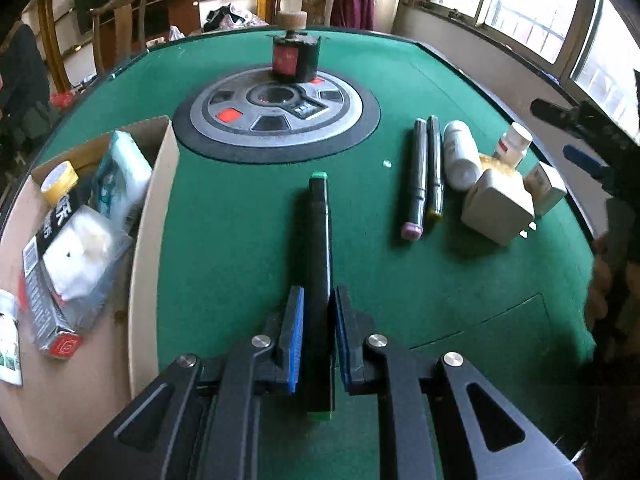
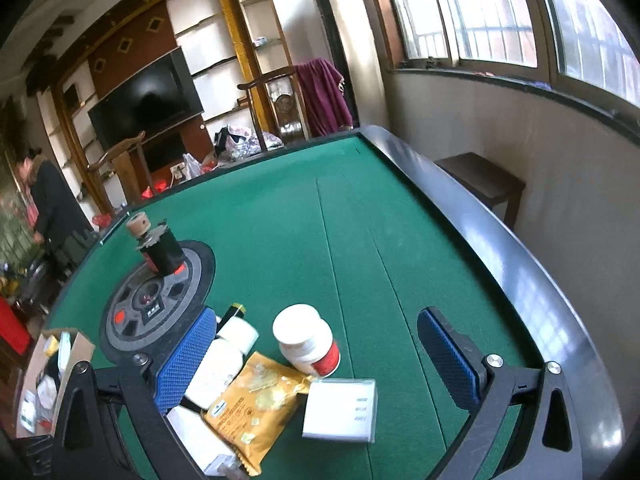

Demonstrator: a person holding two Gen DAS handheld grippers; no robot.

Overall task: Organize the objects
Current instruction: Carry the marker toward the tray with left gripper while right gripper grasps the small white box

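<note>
My left gripper (image 1: 318, 300) is shut on a black marker with green ends (image 1: 320, 240), held lengthwise over the green table. An open cardboard box (image 1: 150, 216) lies to its left, with a tape roll (image 1: 60, 180), a tissue pack (image 1: 120, 172) and other packets inside. Two more markers (image 1: 424, 172) lie to the right, beside a white bottle (image 1: 460, 156) and a white charger block (image 1: 500, 208). My right gripper (image 2: 316, 352) stands open above a small heap: a red-labelled pill bottle (image 2: 308, 340), a yellow snack packet (image 2: 256, 400), a white box (image 2: 340, 408) and a white bottle (image 2: 216, 368).
A round grey control panel (image 1: 276, 116) sits mid-table with a dark cylinder (image 1: 294, 56) on it. The black raised table rim (image 2: 500, 240) runs along the right, next to a wall and windows. Wooden chairs stand at the far edge; a person (image 2: 44, 200) stands far left.
</note>
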